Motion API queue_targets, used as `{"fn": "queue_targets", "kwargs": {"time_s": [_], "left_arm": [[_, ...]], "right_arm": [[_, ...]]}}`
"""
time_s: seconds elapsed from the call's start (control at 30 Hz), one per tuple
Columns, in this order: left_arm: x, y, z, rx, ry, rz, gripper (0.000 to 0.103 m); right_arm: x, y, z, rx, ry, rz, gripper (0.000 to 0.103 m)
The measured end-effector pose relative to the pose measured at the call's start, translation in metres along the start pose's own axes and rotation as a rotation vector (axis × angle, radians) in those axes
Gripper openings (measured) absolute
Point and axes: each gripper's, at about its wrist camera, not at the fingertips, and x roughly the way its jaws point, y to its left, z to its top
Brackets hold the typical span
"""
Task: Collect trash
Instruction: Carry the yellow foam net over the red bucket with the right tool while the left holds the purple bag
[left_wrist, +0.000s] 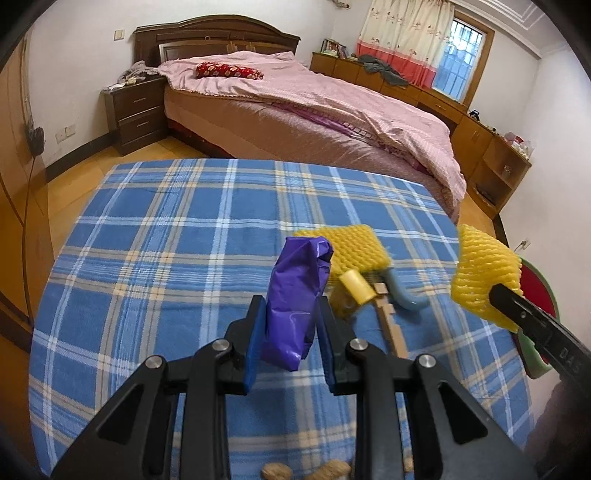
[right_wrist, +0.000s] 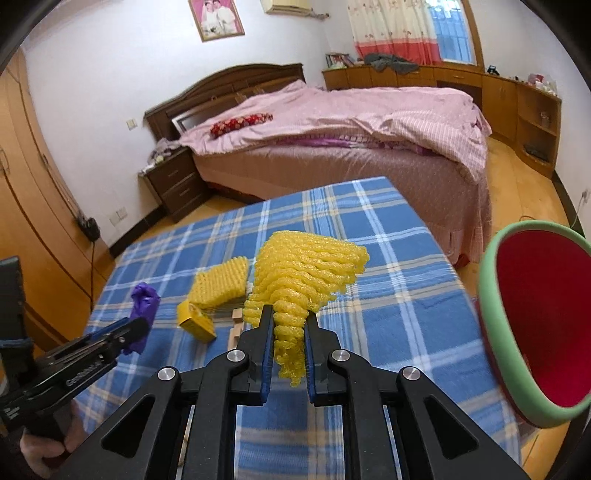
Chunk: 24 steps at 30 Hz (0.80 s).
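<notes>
My left gripper (left_wrist: 290, 308) is shut on a crumpled purple plastic bag (left_wrist: 297, 295) and holds it above the blue plaid table (left_wrist: 166, 240). My right gripper (right_wrist: 290, 317) is shut on a yellow foam fruit net (right_wrist: 306, 273), held above the table; it also shows in the left wrist view (left_wrist: 484, 277). A second yellow foam net (left_wrist: 354, 245) lies flat on the table beyond a small yellow box (left_wrist: 356, 286). The red bin with a green rim (right_wrist: 535, 325) stands off the table's right edge, to the right of my right gripper.
A wooden stick (left_wrist: 391, 325) and a grey-blue curved piece (left_wrist: 402, 295) lie by the yellow box. Peanut shells (left_wrist: 328, 470) lie at the table's near edge. A bed (left_wrist: 314, 110) with pink covers stands beyond the table, with a nightstand (left_wrist: 135, 110) to its left.
</notes>
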Motion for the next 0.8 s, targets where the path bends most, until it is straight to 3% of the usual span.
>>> {"fn": "queue_targets", "kwargs": {"time_s": [0.8], "left_arm": [[-0.048, -0.081, -0.017, 0.139, -0.031, -0.101, 0.027]], "right_arm": [[-0.108, -0.04, -0.031, 0.079, -0.142, -0.039, 0.014]]}}
